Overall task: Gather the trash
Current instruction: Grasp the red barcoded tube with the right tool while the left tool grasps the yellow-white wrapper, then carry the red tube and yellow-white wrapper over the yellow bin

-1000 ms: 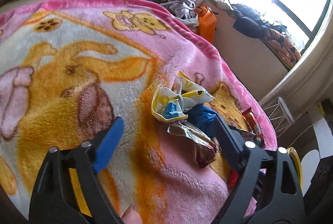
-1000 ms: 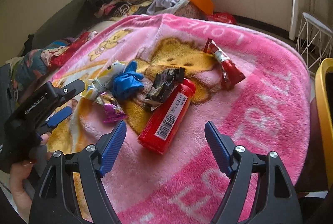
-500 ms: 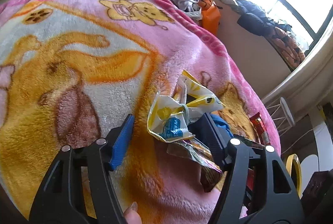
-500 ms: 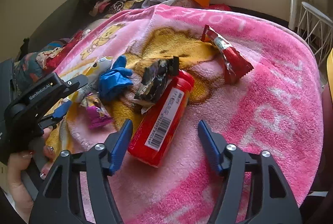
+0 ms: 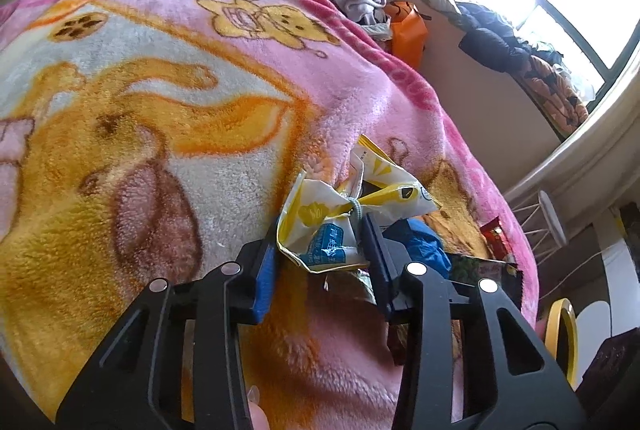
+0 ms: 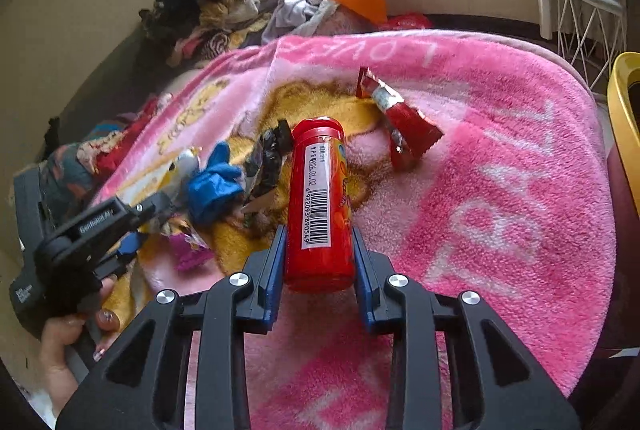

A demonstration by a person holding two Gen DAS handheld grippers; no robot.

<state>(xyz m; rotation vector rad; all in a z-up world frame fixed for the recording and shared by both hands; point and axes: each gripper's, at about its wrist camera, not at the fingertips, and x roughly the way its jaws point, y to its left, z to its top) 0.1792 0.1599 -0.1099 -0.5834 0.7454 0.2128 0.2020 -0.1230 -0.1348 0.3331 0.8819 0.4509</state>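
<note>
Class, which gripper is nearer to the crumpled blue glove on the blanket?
Left. The left gripper, jaws closing on a yellow wrapper, is beside the blue glove; the right gripper sits farther away, around the red tube.

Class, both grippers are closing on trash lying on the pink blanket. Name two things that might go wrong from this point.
1. The right gripper is closing on only the bottom end of the red cylindrical tube; lifted, the long tube might tip or slip.
2. The left gripper is closing on the crumpled yellow-and-white wrapper; the thin foil may tear or pull free, or drag neighbouring wrappers.
</note>
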